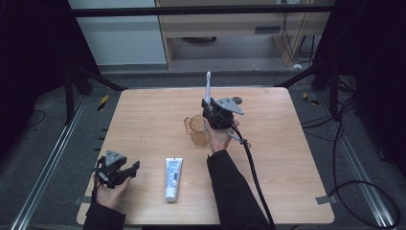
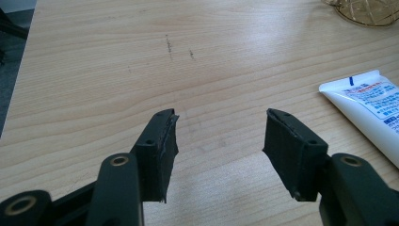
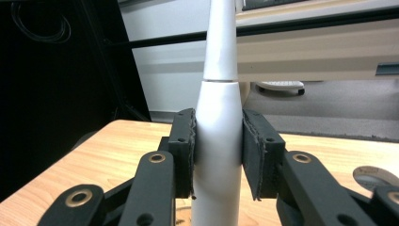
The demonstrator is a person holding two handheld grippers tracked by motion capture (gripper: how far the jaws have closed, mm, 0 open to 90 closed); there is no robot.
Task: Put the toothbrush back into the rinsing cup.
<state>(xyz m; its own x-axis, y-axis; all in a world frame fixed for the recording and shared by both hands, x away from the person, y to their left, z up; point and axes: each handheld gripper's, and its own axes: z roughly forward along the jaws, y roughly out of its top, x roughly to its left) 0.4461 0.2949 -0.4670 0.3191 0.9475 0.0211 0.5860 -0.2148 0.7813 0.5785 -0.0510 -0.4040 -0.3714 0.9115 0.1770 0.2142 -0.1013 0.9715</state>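
A person works at a wooden worktop (image 1: 143, 115): the right gripper (image 1: 214, 116), near the middle, has its jaws clamped on an upright white toothbrush (image 3: 219, 136) held just above a clear amber cup (image 1: 197, 128). The left gripper (image 2: 219, 136) rests by the near left corner, jaws apart and empty, with a toothpaste tube (image 1: 173, 178) lying beside it toward the near edge. The step looks like standing the brush in the cup; next it must line up over the rim and go down straight
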